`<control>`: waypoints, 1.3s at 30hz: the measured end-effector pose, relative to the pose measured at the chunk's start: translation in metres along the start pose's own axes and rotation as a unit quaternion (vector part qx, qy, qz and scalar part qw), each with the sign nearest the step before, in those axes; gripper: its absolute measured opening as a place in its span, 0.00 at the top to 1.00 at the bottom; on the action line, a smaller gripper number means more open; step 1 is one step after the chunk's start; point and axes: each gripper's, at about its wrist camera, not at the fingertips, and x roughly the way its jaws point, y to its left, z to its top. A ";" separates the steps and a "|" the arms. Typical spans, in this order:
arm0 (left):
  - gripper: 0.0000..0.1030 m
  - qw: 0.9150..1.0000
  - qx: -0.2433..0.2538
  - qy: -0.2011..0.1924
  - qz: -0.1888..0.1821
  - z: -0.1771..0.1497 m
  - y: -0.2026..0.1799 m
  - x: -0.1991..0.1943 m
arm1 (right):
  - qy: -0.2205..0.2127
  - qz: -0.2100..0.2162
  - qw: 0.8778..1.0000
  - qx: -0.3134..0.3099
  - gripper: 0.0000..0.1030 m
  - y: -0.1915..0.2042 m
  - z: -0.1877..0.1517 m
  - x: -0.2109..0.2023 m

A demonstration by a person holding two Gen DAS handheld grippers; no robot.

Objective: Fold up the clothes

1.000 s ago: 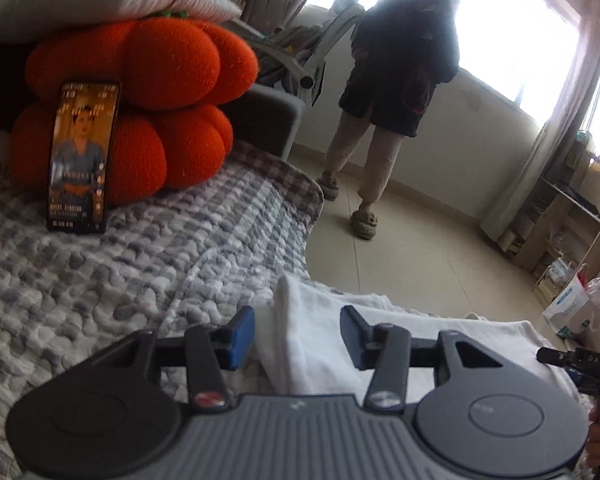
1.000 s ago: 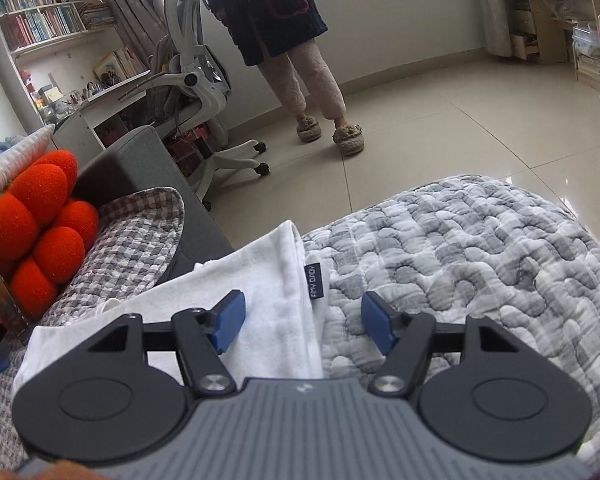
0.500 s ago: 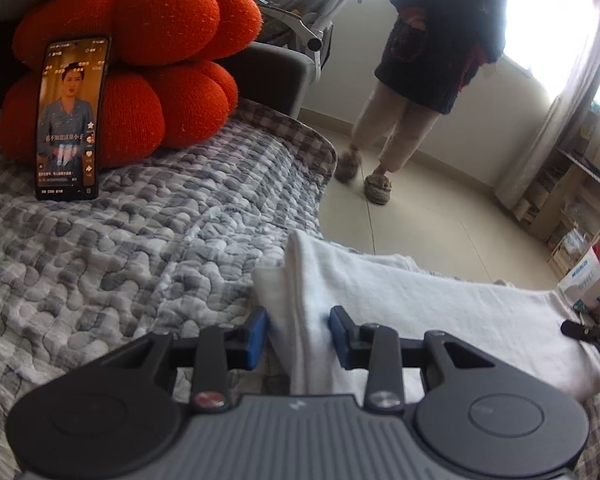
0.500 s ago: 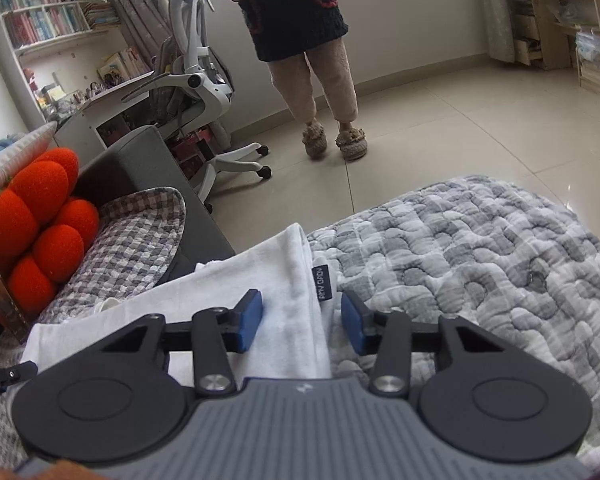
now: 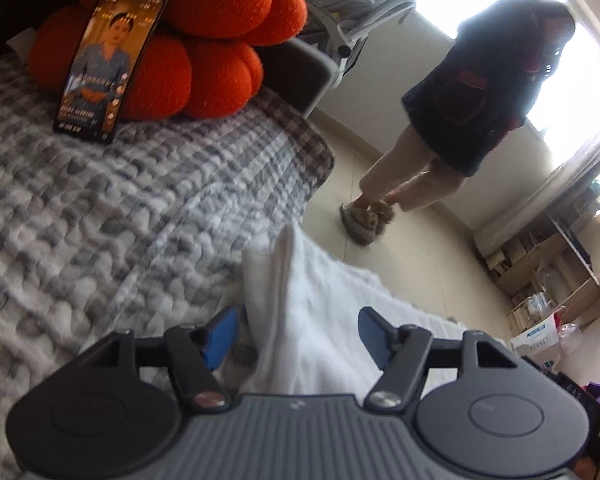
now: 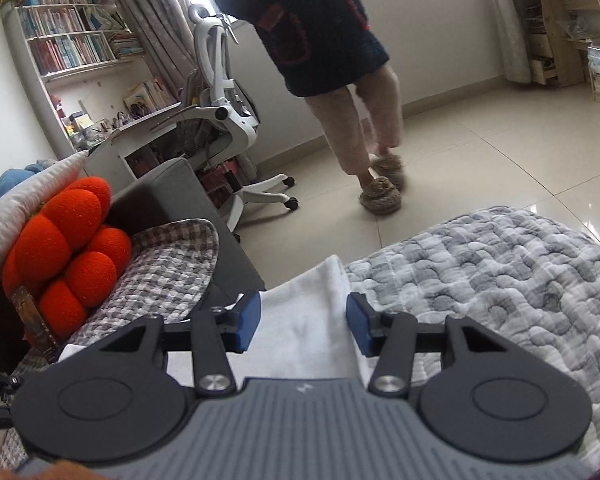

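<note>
Both grippers have sprung wide again after narrowing on the white garment (image 5: 320,320)
Left gripper (image 5: 296,330) and right gripper (image 6: 303,322) stand released, cloth lying loose between their fingers on the quilt (image 6: 500,280); fold stage unclear

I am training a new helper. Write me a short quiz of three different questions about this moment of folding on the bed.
1. True or false: the left tool is shut on the white garment.
2. Which thing leans against the orange cushion? A) a book B) a phone C) a slipper
3. Fill in: in the right wrist view, the white cloth lies between the blue pads of the right tool, on a grey quilted ______.

Key: 1 false, the tool is open, with the raised fold between its fingers; 2 B; 3 blanket.
</note>
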 end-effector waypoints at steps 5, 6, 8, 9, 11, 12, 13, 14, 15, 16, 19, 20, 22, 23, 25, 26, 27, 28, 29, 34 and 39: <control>0.34 0.999 -0.044 0.018 0.006 -0.018 0.004 -0.014 | -0.008 0.000 0.999 -0.031 0.48 0.012 -0.003 0.000; 0.34 0.999 -0.050 0.019 0.003 -0.021 0.003 -0.017 | -0.010 0.002 0.999 -0.034 0.48 0.014 -0.003 -0.001; 0.33 0.998 -0.060 0.022 -0.004 -0.026 0.000 -0.021 | -0.013 0.009 0.999 -0.036 0.48 0.016 -0.002 -0.002; 0.33 0.998 -0.061 0.026 -0.007 -0.028 -0.003 -0.021 | -0.016 0.013 0.999 -0.037 0.48 0.017 -0.002 -0.002; 0.30 0.998 -0.061 0.027 -0.005 -0.034 -0.009 -0.020 | -0.025 0.020 0.999 -0.040 0.48 0.019 -0.001 -0.004; 0.30 0.998 -0.062 0.023 0.000 -0.038 -0.011 -0.019 | -0.031 0.022 0.998 -0.043 0.48 0.021 -0.001 -0.006; 0.30 0.998 -0.062 0.020 0.004 -0.041 -0.013 -0.018 | -0.037 0.024 0.998 -0.049 0.48 0.023 -0.001 -0.007; 0.30 0.997 -0.073 0.017 0.005 -0.046 -0.012 -0.017 | -0.043 0.025 0.997 -0.059 0.48 0.025 -0.001 -0.008; 0.30 0.996 -0.085 0.015 0.005 -0.051 -0.012 -0.014 | -0.044 0.029 0.996 -0.066 0.48 0.028 -0.002 -0.008; 0.30 0.996 -0.089 0.005 0.007 -0.056 -0.013 -0.014 | -0.042 0.033 0.996 -0.073 0.48 0.030 -0.003 -0.007; 0.30 0.996 -0.082 -0.035 0.020 -0.065 -0.022 -0.013 | -0.037 0.046 0.994 -0.091 0.48 0.037 -0.007 -0.006; 0.30 0.995 -0.086 -0.045 0.023 -0.068 -0.024 -0.011 | -0.036 0.051 0.993 -0.098 0.48 0.039 -0.008 -0.005; 0.29 0.992 -0.099 -0.067 0.027 -0.071 -0.026 -0.008 | -0.033 0.059 0.992 -0.110 0.48 0.044 -0.011 -0.004; 0.29 0.991 -0.107 -0.077 0.028 -0.073 -0.027 -0.007 | -0.031 0.064 0.991 -0.116 0.48 0.046 -0.012 -0.003; 0.28 0.988 -0.123 -0.088 0.032 -0.074 -0.027 -0.006 | -0.028 0.072 0.989 -0.129 0.48 0.051 -0.014 -0.002; 0.28 0.987 -0.128 -0.087 0.036 -0.075 -0.027 -0.008 | -0.026 0.077 0.988 -0.135 0.48 0.053 -0.016 -0.001; 0.28 0.987 -0.132 -0.085 0.043 -0.075 -0.029 -0.012 | -0.025 0.081 0.986 -0.141 0.48 0.056 -0.017 -0.001; 0.28 0.986 -0.137 -0.082 0.050 -0.076 -0.031 -0.016 | -0.023 0.085 0.985 -0.147 0.48 0.058 -0.018 0.000; 0.28 0.986 -0.141 -0.078 0.051 -0.076 -0.032 -0.020 | -0.022 0.090 0.984 -0.153 0.48 0.060 -0.019 0.001; 0.28 0.979 -0.202 -0.039 0.020 -0.075 -0.021 -0.018 | -0.014 0.088 0.982 -0.168 0.48 0.066 -0.024 0.003; 0.29 0.975 -0.212 -0.066 0.011 -0.077 -0.023 -0.005 | 0.000 0.092 0.984 -0.154 0.48 0.064 -0.026 0.006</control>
